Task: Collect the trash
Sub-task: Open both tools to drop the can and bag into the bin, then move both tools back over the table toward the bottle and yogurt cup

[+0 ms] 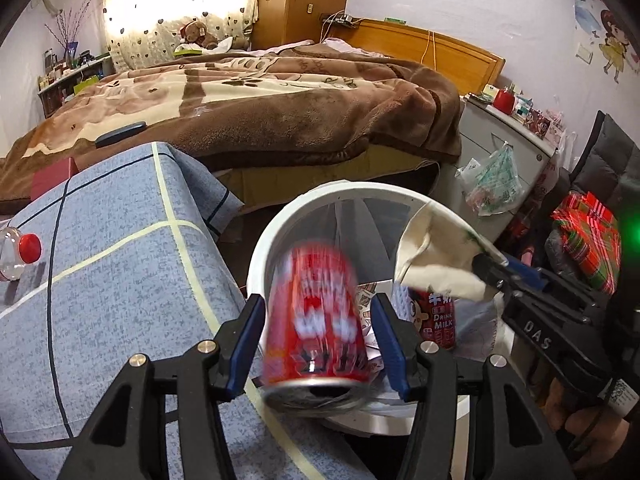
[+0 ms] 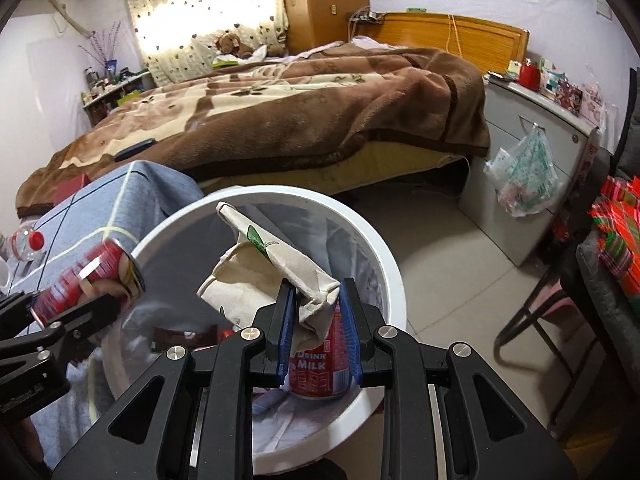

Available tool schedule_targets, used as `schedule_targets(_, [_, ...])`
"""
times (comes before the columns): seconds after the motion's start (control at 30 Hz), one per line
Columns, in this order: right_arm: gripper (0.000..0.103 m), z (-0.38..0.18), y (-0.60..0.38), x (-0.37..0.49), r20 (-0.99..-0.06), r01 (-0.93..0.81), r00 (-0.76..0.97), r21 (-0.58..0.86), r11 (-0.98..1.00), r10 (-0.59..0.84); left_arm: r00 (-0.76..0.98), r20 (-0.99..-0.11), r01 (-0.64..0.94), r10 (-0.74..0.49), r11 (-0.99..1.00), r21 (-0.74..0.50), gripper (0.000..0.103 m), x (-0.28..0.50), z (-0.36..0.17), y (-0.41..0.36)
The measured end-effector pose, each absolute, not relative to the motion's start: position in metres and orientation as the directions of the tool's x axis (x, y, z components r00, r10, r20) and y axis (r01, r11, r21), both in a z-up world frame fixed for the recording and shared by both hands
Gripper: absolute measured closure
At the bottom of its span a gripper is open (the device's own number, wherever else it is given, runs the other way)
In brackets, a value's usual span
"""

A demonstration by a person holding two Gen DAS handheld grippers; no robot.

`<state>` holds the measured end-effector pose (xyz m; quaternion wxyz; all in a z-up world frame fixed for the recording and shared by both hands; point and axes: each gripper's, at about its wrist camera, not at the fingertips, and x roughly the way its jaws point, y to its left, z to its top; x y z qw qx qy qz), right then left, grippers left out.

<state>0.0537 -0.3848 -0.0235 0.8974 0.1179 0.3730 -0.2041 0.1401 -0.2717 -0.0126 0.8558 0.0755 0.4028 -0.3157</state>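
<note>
- white bin (image 2: 394,280), lined with a clear bag, stands on the floor beside the blue checked cloth (image 1: 120,264)
- crushed paper cup (image 2: 264,268) is over the bin, long axis slanting up and away, its base end pinched flat in the pressed-together jaws of the right gripper (image 2: 316,312)
- red can (image 1: 316,320) is blurred between the spread jaws of the left gripper (image 1: 316,328), gaps at both pads, long axis pointing away into the bin
- upright red can in the bin (image 2: 318,368) reads "drink milk"

Grey-blue checked tabletop (image 1: 120,272) w/ clear red-capped bottle (image 1: 18,250) lying on it; white bin (image 2: 394,276) on tiled floor (image 2: 448,248).
</note>
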Motion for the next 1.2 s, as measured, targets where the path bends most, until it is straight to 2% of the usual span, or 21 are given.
schedule_targets(0.07, [0.078,-0.025,-0.385,0.054,-0.726,0.451,0.633,0.064,0.89,-0.269,0.481,-0.731,0.602,-0.484,0.788,-0.126,0.035,0.14,-0.01,-0.271])
schedule_targets(0.1, [0.077,-0.026,-0.384,0.055,-0.729,0.453,0.628,0.058,0.89,-0.273,0.481,-0.727,0.603,-0.489,0.787,-0.131,0.035,0.139,-0.009,-0.271])
schedule_targets(0.2, [0.059,-0.025,-0.383,0.052,-0.724,0.451,0.63,0.046,0.892,-0.281,0.49,-0.727,0.594,-0.481,0.795,-0.126,0.033,0.139,-0.007,-0.268])
schedule_targets(0.23, [0.05,-0.024,-0.382,0.053,-0.722,0.448,0.633,0.049,0.893,-0.278,0.493,-0.726,0.591,-0.48,0.797,-0.125,0.033,0.14,-0.006,-0.266])
schedule_targets(0.27, [0.048,-0.023,-0.382,0.052,-0.72,0.443,0.638,0.052,0.895,-0.274,0.493,-0.723,0.591,-0.483,0.796,-0.129,0.033,0.139,-0.006,-0.265])
schedule_targets(0.73, [0.048,-0.01,-0.367,0.048,-0.683,0.409,0.684,0.07,0.91,-0.255,0.532,-0.697,0.561,-0.481,0.817,-0.135,0.033,0.131,0.009,-0.233])
schedule_targets(1.2, [0.048,0.005,-0.324,0.058,-0.619,0.283,0.767,0.092,0.955,-0.167,0.613,-0.669,0.472,-0.42,0.874,-0.115,0.033,0.131,0.021,-0.175])
